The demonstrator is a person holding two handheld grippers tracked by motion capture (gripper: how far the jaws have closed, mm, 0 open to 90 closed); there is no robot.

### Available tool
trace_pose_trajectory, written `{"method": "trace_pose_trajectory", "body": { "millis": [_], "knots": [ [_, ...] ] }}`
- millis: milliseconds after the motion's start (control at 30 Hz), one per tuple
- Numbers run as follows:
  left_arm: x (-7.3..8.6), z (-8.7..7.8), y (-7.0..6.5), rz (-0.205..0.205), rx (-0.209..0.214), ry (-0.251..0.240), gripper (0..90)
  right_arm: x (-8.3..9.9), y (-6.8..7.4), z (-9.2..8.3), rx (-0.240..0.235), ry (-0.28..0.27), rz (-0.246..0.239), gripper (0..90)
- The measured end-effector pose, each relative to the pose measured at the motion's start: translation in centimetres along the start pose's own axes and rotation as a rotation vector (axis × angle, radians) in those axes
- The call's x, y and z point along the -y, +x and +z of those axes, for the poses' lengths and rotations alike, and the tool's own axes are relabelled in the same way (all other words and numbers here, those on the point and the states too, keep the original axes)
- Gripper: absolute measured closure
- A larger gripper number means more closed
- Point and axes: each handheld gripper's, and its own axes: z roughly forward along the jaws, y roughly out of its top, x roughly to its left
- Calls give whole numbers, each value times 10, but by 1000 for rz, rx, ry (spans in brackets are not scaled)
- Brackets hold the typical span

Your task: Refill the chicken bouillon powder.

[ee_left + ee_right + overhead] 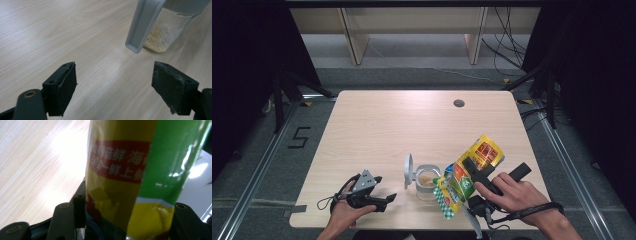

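A clear jar (426, 181) with beige powder (160, 40) in its bottom stands near the table's front edge. Its grey lid (408, 170) is flipped open to the left. A yellow and green printed pouch (484, 150) hangs tilted over the jar's right side, its lower end at the jar's mouth. My right gripper (472, 169) is shut on that pouch (120, 182), which sits between its jaws. My left gripper (384, 189) rests low at the front left, a short way left of the jar. In the left gripper view this gripper (125, 82) is open, nothing between its jaws, with the lid flap (142, 25) just ahead.
The light wooden table (382, 125) has a round cable hole (458, 103) at its far right. Bare tabletop lies behind and left of the jar. Wooden frame legs and cables stand on the floor beyond the table, and a "5" (299, 136) is marked on the floor at left.
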Motion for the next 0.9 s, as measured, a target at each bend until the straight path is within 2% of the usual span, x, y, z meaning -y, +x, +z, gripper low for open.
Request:
{"method": "trace_pose_trajectory", "body": {
  "millis": [67,100,233,267,667,700,833,867,900],
  "knots": [
    [0,0,0,0,0,0,198,-1,-1,1,-10,-10,-2,480],
    [0,0,-1,-20,-4,3,198,-2,-1,2,0,-7,-6,480],
    [1,1,-1,-23,-3,-4,198,-3,-1,3,-9,-15,-2,481],
    [0,0,0,1,0,1,198,-2,-2,4,-3,-12,-1,482],
    [0,0,0,0,1,1,198,-1,-3,6,5,-8,-3,484],
    [0,0,0,0,1,1,198,1,-8,8,10,-19,-64,485],
    [0,0,0,0,1,1,198,0,-9,9,15,-23,-67,485],
    [0,0,-1,-22,-4,4,198,-1,-10,10,18,-26,-72,485],
    [0,0,-1,-22,-4,4,198,-1,-11,11,14,-29,-82,485]
  ]
}}
